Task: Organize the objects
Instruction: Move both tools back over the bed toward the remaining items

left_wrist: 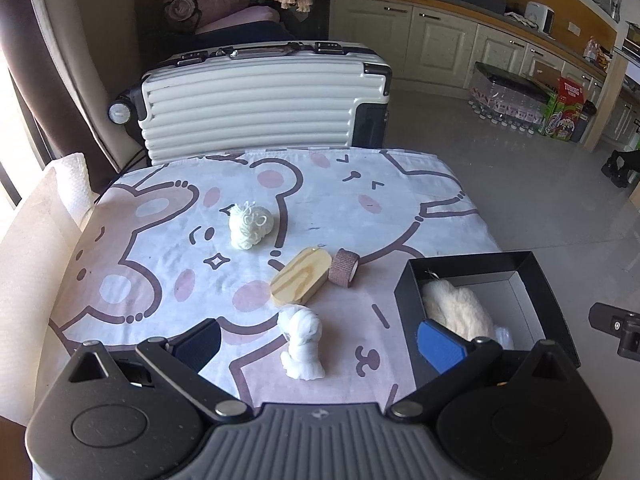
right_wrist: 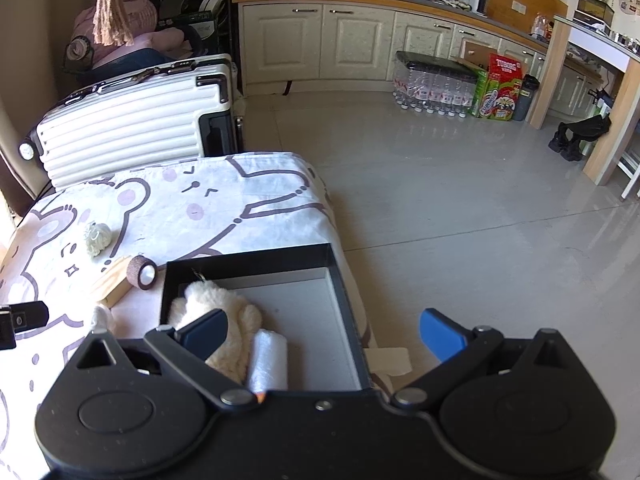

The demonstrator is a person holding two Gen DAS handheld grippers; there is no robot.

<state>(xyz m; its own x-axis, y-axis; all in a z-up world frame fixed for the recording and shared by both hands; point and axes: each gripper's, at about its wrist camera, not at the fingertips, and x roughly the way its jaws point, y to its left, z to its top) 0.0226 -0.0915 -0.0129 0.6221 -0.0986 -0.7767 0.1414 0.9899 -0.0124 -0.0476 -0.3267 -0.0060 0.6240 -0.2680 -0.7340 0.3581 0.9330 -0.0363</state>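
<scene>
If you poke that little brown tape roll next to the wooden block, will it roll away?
Probably yes. The brown tape roll lies on its curved side, so a nudge could send it rolling across the cloth. The wooden block touching it would likely stop it that way. It looks small and hollow, so it is probably light.

Right gripper, jaws spread, hangs over the black box holding a fluffy toy.
</scene>
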